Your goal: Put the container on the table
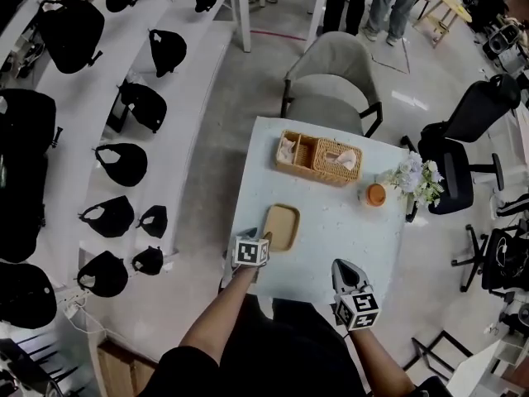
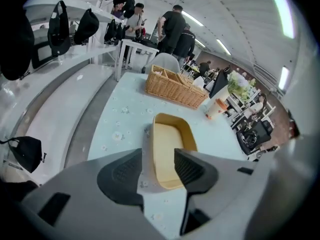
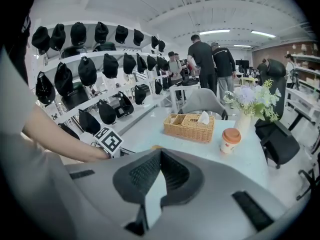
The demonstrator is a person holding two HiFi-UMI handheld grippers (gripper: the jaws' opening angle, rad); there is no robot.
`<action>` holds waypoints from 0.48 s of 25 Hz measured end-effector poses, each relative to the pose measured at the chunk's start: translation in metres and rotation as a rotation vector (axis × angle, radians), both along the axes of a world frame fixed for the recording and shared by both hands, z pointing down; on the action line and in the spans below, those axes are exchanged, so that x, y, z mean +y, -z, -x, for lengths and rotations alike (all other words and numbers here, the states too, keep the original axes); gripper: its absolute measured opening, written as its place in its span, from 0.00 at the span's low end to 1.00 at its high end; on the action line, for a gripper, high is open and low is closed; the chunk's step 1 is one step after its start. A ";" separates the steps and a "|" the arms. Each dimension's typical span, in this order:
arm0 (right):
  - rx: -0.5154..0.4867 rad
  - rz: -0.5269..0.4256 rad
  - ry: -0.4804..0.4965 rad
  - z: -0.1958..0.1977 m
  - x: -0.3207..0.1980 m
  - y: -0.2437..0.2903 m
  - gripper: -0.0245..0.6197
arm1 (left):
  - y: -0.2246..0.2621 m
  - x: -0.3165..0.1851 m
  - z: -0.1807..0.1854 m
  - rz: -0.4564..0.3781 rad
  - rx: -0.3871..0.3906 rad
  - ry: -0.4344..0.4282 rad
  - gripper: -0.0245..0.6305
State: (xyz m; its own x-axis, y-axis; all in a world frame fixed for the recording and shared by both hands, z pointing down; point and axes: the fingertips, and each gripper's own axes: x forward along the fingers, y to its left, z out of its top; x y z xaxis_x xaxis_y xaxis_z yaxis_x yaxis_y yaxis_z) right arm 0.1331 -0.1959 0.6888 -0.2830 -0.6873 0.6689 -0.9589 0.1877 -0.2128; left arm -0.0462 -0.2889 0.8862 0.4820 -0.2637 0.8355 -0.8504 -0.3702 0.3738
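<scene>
Yellow container (image 1: 281, 227) lies on the bench (image 1: 351, 238), near-left edge, as wanted; my left gripper (image 2: 159, 166) is spread at its end, my right gripper (image 3: 160, 154) pressed together, empty.

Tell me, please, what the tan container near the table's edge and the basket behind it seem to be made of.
The container looks like smooth, matte moulded plastic, or perhaps bamboo fibre. It has an even tan colour, rounded corners and no visible grain, so I cannot be sure which. The basket looks like woven wicker or rattan in a natural, unpainted finish, as its walls show a clear braided weave.
</scene>
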 end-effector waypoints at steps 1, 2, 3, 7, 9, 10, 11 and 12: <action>-0.005 -0.005 0.008 0.002 0.000 0.001 0.04 | 0.007 0.001 0.002 -0.016 -0.001 0.001 0.31; -0.011 -0.011 0.016 0.005 -0.001 0.002 0.04 | 0.014 0.002 0.005 -0.034 -0.002 0.004 0.31; -0.016 -0.018 0.020 0.007 -0.001 0.003 0.04 | 0.022 0.003 0.006 -0.053 -0.003 0.006 0.32; -0.016 -0.033 0.009 0.009 0.000 0.009 0.04 | 0.059 0.015 0.008 -0.151 0.004 0.016 0.32; -0.021 -0.041 0.023 0.013 0.001 0.013 0.04 | 0.083 0.020 0.009 -0.195 0.019 0.040 0.33; -0.023 -0.046 0.036 0.015 0.003 0.014 0.04 | 0.096 0.023 0.010 -0.219 0.031 0.054 0.33; -0.024 -0.052 0.049 0.017 0.005 0.015 0.04 | 0.109 0.026 0.011 -0.243 0.043 0.067 0.33; -0.024 -0.059 0.059 0.018 0.007 0.017 0.04 | 0.122 0.029 0.012 -0.269 0.058 0.079 0.33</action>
